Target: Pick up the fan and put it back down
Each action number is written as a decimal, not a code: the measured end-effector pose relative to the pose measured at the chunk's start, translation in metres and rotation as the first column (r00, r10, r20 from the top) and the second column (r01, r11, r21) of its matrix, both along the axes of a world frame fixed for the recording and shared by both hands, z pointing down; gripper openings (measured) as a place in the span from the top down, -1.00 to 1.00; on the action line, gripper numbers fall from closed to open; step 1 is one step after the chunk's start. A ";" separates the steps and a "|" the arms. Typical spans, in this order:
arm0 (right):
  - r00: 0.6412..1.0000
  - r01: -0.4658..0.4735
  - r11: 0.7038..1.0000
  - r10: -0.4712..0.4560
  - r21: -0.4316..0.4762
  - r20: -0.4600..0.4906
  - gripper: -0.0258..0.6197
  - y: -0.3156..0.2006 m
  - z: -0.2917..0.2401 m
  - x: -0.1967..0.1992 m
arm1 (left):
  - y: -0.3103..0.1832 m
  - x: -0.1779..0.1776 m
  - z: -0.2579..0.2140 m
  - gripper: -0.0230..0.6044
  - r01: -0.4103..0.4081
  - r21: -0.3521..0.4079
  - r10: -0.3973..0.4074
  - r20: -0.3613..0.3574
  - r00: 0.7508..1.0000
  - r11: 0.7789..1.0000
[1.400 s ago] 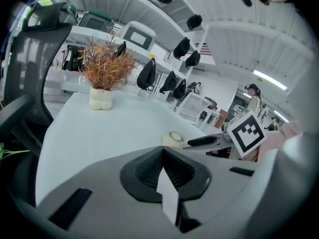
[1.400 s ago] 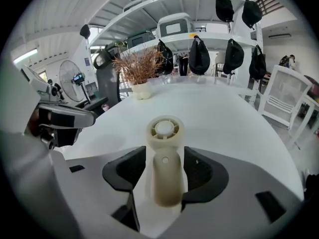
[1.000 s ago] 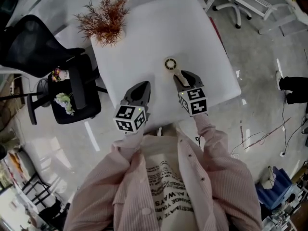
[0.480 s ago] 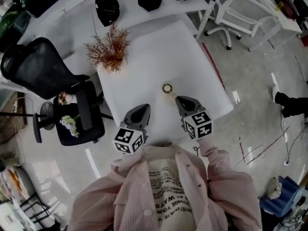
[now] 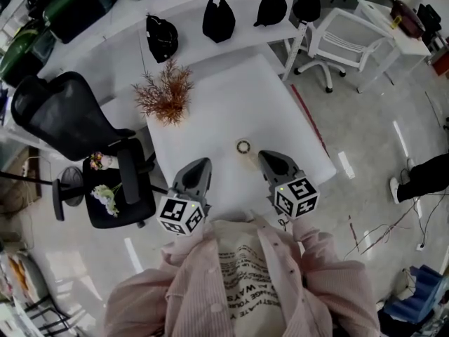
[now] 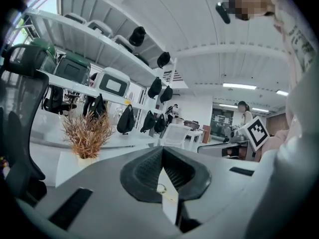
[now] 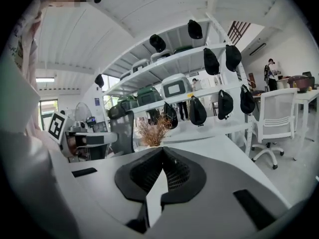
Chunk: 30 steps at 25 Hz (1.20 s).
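Observation:
The fan [image 5: 243, 147], a small round ring-shaped thing, lies on the white table [image 5: 231, 97] near its front edge. Both grippers hang in front of the person's chest, above the table and short of the fan. My left gripper [image 5: 203, 161] sits to the fan's lower left, my right gripper [image 5: 263, 154] just to its lower right. Neither touches it. In the left gripper view my left gripper [image 6: 162, 148] has its tips pressed together with nothing held. The right gripper view shows my right gripper [image 7: 162, 148] shut and empty too.
A dried reddish plant [image 5: 166, 93] in a pale pot stands at the table's far left. A black office chair [image 5: 66, 114] and a stool with flowers [image 5: 105, 196] are left of the table. Behind it are black bags [image 5: 219, 18] and a white chair [image 5: 344, 34].
Both grippers have risen off the table and back toward the person. The right gripper's jaws, open beside the fan before, have closed empty. The fan stays on the table.

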State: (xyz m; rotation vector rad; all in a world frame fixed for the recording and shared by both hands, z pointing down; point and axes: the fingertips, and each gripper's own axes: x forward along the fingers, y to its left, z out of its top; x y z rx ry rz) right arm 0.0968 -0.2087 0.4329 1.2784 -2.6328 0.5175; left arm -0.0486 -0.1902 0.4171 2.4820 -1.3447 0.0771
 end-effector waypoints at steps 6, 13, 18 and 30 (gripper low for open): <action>0.997 -0.047 0.995 0.041 0.092 0.070 0.92 -0.006 -0.037 0.011 | -0.004 -0.013 -0.023 0.92 0.037 0.057 -0.036 -0.017 0.999 0.998; 0.991 -0.094 0.978 0.074 0.188 0.108 0.92 -0.013 -0.074 0.024 | -0.007 -0.028 -0.053 0.92 0.097 0.132 -0.096 -0.017 0.995 0.987; 0.988 -0.118 0.965 0.091 0.234 0.123 0.92 -0.014 -0.089 0.029 | -0.008 -0.038 -0.063 0.92 0.125 0.163 -0.127 0.001 0.992 0.979; 0.987 -0.150 0.959 0.129 0.242 0.100 0.92 -0.014 -0.087 0.039 | -0.012 -0.036 -0.063 0.92 0.123 0.171 -0.128 0.022 0.992 0.978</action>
